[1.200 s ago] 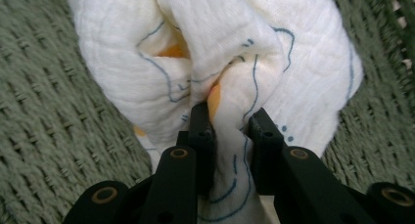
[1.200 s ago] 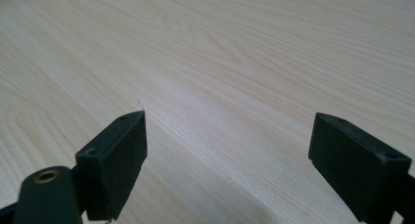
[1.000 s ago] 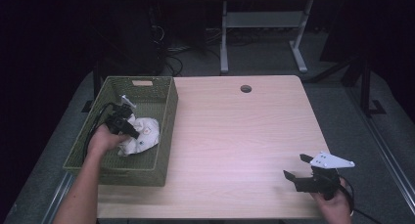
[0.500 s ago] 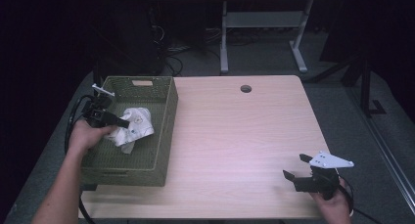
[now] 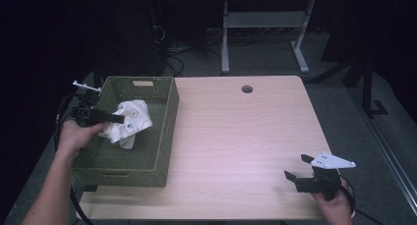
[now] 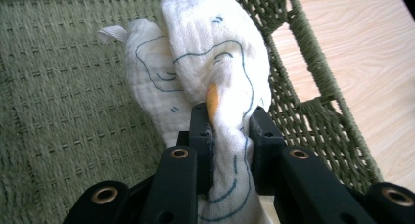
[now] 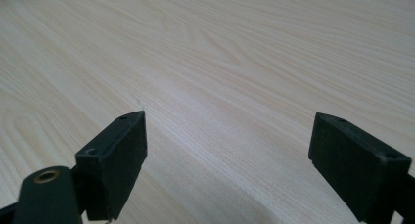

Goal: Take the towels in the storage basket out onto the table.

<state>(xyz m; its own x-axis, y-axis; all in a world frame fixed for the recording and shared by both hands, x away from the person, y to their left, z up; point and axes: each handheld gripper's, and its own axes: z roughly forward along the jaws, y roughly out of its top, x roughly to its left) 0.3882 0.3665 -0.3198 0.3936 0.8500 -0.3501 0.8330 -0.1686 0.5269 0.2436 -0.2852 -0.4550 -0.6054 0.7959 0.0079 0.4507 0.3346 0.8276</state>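
A white cloth (image 5: 129, 123) with thin blue line drawings and an orange mark (image 6: 211, 99) hangs over the inside of a green woven basket (image 5: 164, 136). My left gripper (image 5: 118, 119) is shut on the cloth, its black jaws pinching a fold (image 6: 230, 131), and holds it lifted above the basket floor near the left wall. My right gripper (image 5: 296, 170) stands open near the table's front right corner, its jaws (image 7: 230, 150) wide apart over bare wood with nothing between them.
The light wooden table (image 5: 236, 131) has a round cable hole (image 5: 247, 89) at its back edge. The basket sits at the table's left end. Behind the table stand a metal frame (image 5: 265, 23) and cables on a dark floor.
My left gripper has risen and drifted toward the basket's left wall, lifting the cloth off the basket floor. The right gripper has stayed in place.
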